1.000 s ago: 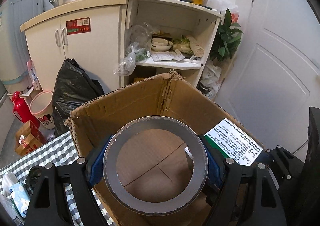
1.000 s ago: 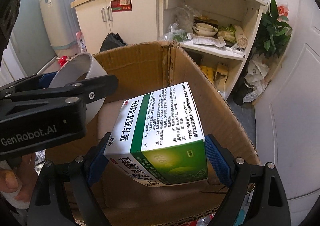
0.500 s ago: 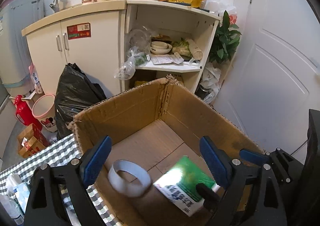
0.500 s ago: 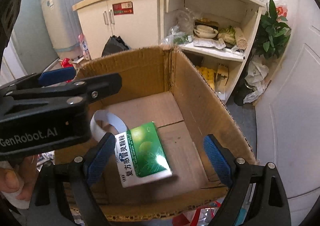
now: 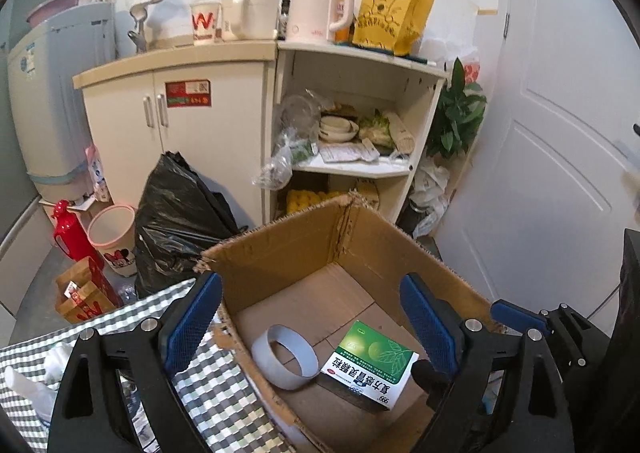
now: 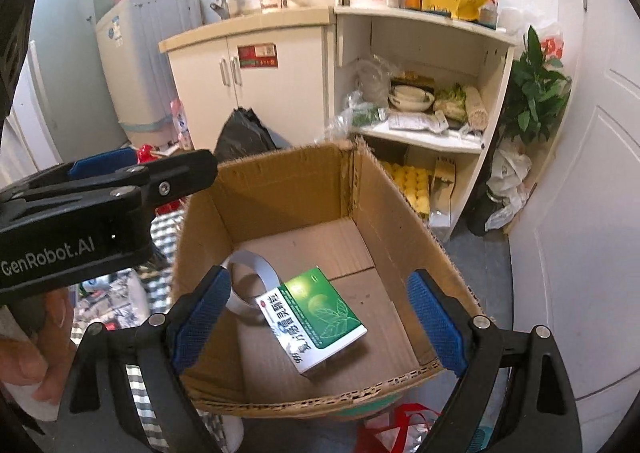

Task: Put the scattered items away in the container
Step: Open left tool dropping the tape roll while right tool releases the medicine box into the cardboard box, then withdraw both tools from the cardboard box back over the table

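An open cardboard box (image 5: 308, 237) (image 6: 288, 181) stands at the edge of a checked tablecloth (image 5: 224, 393). On its floor lie a grey tape roll (image 5: 286, 357) (image 6: 248, 277) and a green-and-white medicine box (image 5: 372, 365) (image 6: 316, 317), touching each other. My left gripper (image 5: 312, 325) hangs open above the box's near left corner with nothing between its blue pads. My right gripper (image 6: 320, 317) is open above the box's front edge, also empty. The left gripper's black body (image 6: 100, 205) shows at the left of the right wrist view, with a hand (image 6: 36, 353) under it.
Behind the box stand a white cupboard (image 5: 180, 125) and open shelves (image 5: 352, 121) with bowls and bags. A black rubbish bag (image 5: 176, 221), a bin (image 5: 114, 237) and a red flask (image 5: 70, 229) sit on the floor. A white door (image 5: 552, 157) is at the right. Small items lie on the tablecloth (image 5: 28, 389).
Both grippers opened and let go: the tape roll and the medicine box dropped into the cardboard box. Since then both grippers have risen and pulled back from the box.
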Available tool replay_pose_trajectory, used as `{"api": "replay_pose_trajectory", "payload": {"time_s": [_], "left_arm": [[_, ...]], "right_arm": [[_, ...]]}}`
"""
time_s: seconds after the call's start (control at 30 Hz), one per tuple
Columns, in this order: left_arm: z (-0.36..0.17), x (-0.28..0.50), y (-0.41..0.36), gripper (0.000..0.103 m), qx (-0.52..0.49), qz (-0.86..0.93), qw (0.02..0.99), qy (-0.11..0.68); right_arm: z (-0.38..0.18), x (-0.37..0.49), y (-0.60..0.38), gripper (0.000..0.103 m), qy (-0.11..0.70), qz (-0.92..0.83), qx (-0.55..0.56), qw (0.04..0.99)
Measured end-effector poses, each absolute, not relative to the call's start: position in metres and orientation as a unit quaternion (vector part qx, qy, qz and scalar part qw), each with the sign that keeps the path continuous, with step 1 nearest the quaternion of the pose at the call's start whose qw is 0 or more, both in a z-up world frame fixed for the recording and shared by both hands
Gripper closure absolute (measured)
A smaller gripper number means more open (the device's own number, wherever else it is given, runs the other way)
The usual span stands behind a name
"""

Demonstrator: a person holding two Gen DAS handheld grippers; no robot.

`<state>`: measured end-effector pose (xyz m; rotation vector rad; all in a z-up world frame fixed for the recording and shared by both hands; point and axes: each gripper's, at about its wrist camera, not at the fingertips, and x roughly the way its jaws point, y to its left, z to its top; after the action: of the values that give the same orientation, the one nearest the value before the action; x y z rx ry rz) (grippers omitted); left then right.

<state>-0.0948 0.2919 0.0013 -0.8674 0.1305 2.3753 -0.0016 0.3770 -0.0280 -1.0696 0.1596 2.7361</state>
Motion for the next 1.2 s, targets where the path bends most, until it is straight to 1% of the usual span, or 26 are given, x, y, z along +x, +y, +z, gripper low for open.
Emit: {"api": "replay_pose_trajectory", "payload": {"time_s": [0.17,0.3,0.43,0.6,0.7,1.2], "left_arm": [[0.017,-0.083,0.273,0.008,-0.308,0.906,0.289,0.039],[0.028,-0.072,0.251,0.005,-0.293,0.915,0.275,0.030],[0.038,-0.062,0.227,0.003,-0.280,0.924,0.258,0.022],[0.047,-0.050,0.199,0.002,-0.268,0.935,0.232,0.021],[0.053,-0.044,0.181,0.000,-0.260,0.940,0.218,0.014],[0.073,-0.020,0.092,0.000,-0.235,0.962,0.140,-0.001]], "right_arm": [[-0.010,0.009,0.372,0.012,0.059,0.936,-0.332,0.101],[0.000,0.018,0.365,0.010,0.068,0.944,-0.309,0.099],[0.010,0.024,0.352,0.010,0.070,0.950,-0.289,0.089],[0.021,0.030,0.331,0.009,0.071,0.956,-0.277,0.066],[0.029,0.033,0.315,0.007,0.061,0.961,-0.265,0.050],[0.054,0.040,0.241,0.006,0.035,0.974,-0.222,-0.027]]}}
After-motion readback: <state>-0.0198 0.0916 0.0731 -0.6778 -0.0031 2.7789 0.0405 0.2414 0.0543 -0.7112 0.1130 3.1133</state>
